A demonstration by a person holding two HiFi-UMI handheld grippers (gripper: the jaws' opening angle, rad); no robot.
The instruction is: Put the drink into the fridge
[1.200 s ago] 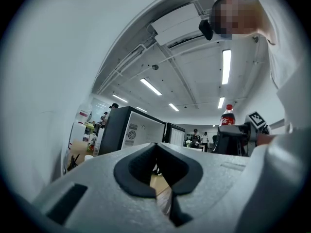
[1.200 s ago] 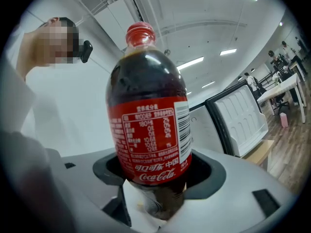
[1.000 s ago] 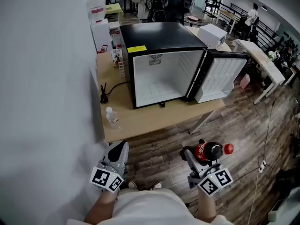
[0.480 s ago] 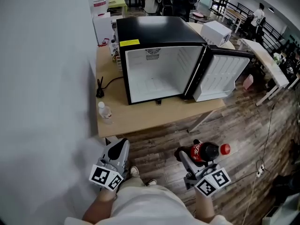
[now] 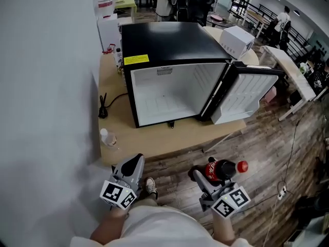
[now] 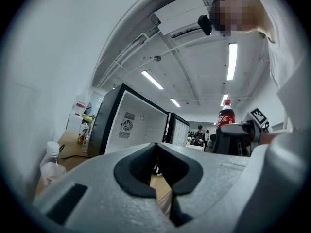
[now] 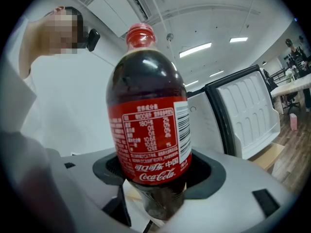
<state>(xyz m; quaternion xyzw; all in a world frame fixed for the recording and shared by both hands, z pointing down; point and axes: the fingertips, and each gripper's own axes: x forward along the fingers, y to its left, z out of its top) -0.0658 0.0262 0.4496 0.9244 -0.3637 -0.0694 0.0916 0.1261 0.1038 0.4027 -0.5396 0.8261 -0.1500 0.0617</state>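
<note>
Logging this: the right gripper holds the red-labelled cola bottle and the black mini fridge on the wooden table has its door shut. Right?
No: the door of the black mini fridge stands open, per the head view. The right gripper does hold the red-labelled cola bottle.

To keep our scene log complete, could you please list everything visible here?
mini fridge: one, black with white inside, on the table, door swung open, empty as far as shown
table: one, light wood, against the wall
water bottle: one, clear, table's front-left corner
cable: one, black, left of the fridge
white containers: two, one red-labelled, back-left of the table
white box: one, behind the fridge, right
people: several, far background
cola bottle: one, dark with red cap and label, in the right gripper
left gripper: jaws together, empty
right gripper: clamped on the cola bottle
</note>
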